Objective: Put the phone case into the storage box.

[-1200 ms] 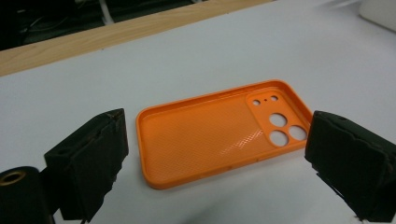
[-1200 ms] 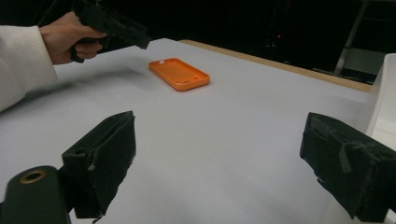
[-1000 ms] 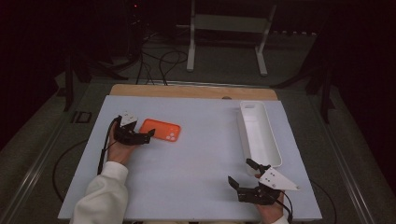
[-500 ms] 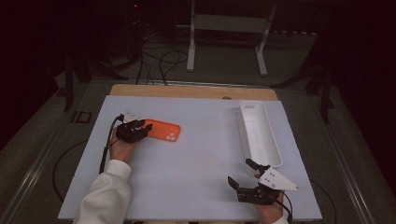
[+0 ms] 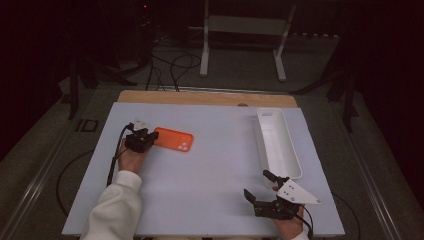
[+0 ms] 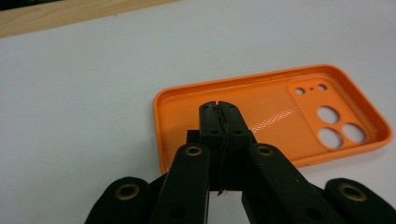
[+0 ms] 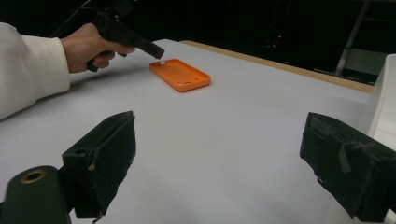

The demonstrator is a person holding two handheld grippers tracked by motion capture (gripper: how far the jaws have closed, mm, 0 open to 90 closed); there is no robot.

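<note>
An orange phone case (image 5: 172, 140) lies hollow side up on the left part of the white table top (image 5: 215, 175). My left gripper (image 5: 150, 136) is at the case's left end. Its jaws have just been closing and now meet pad to pad over the case's inside (image 6: 271, 116), with nothing seen between them (image 6: 219, 109). From across the table the left gripper (image 7: 159, 52) hangs just over the case's (image 7: 180, 73) end. My right gripper (image 5: 257, 184) rests near the front right edge, open and empty (image 7: 219, 158).
A long white tray (image 5: 276, 140) lies at the right side of the table, just beyond the right gripper; its wall (image 7: 385, 88) rises at the right of the right gripper view. A wooden strip (image 5: 205, 97) runs along the far edge. Cables and a stand are on the floor behind.
The left gripper's jaws stood open beside the case's left end and have closed together. The hand hardly shifted. The right gripper has stayed still.
</note>
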